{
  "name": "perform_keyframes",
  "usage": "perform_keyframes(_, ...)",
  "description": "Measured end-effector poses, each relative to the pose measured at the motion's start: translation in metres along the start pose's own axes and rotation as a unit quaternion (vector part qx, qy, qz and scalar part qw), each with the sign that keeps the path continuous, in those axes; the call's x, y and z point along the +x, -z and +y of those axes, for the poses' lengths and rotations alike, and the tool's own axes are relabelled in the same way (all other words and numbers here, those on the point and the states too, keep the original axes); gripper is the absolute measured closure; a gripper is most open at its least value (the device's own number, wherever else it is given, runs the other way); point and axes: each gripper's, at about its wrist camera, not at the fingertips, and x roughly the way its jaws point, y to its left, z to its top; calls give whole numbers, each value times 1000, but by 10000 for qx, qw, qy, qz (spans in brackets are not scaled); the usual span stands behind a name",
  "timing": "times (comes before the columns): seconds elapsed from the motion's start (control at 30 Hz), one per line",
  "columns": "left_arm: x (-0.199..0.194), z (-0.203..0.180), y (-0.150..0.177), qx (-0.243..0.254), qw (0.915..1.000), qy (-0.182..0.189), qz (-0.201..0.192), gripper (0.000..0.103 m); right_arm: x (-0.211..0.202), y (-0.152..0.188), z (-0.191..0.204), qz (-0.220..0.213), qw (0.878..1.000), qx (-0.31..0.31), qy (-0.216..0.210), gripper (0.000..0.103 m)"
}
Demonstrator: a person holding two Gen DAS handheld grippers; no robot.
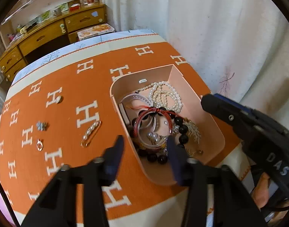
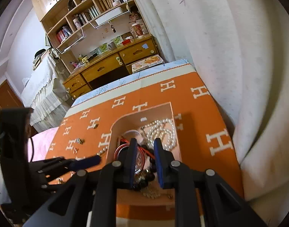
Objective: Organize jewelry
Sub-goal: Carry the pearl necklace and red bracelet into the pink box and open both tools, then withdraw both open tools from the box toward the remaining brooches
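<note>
Two hand-held grippers hung over a pink box of jewelry.

The pink box (image 1: 184,87) sat on the orange cloth (image 1: 68,87) with white H letters, on the right side of the worktop. Inside it lay a white pearl necklace (image 1: 169,94) at the far end, a red bangle (image 1: 154,123) in the middle, and dark round beads (image 1: 182,128) beside it. The left hand-held gripper (image 1: 145,147) was released, its fingers apart over the box's near left edge, holding nothing. The right hand-held gripper (image 2: 144,151) was a little apart too, over the bangle, gripping nothing. On the cloth to the left lay a pearl hair clip (image 1: 91,134), a small ring (image 1: 39,144), a blue-grey flower piece (image 1: 41,126) and a tiny shiny piece (image 1: 58,99).
</note>
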Motion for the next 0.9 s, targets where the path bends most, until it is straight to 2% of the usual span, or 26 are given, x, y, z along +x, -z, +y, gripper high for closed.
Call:
perform_keyframes(0.13,-16,4,14,-61,9997,-76,-224,54,-7,12,0,-85,9999,22,65,84)
perform_keyframes(0.37,-32,22,36,-265,9985,-331,-335,54,-14,23,7,-172,9998,10,71,85)
perform_keyframes(0.57,-47,54,61,-579,9961,-557,-369,54,-16,32,32,-179,9994,-283,4,85)
perform_keyframes(0.67,-57,74,73,-541,9957,-656,-370,54,-16,35,46,-146,9987,-485,-91,85)
perform_keyframes(0.73,-66,92,82,-609,9939,-819,-412,49,-15,39,55,-144,9980,-606,-124,85)
perform_keyframes(0.8,-73,111,89,-804,9905,-1010,-476,35,-14,42,64,-144,9971,-735,-114,85)
perform_keyframes(0.9,-80,143,102,-1225,9841,-1204,-448,35,-9,47,78,-112,9959,-894,-90,85)
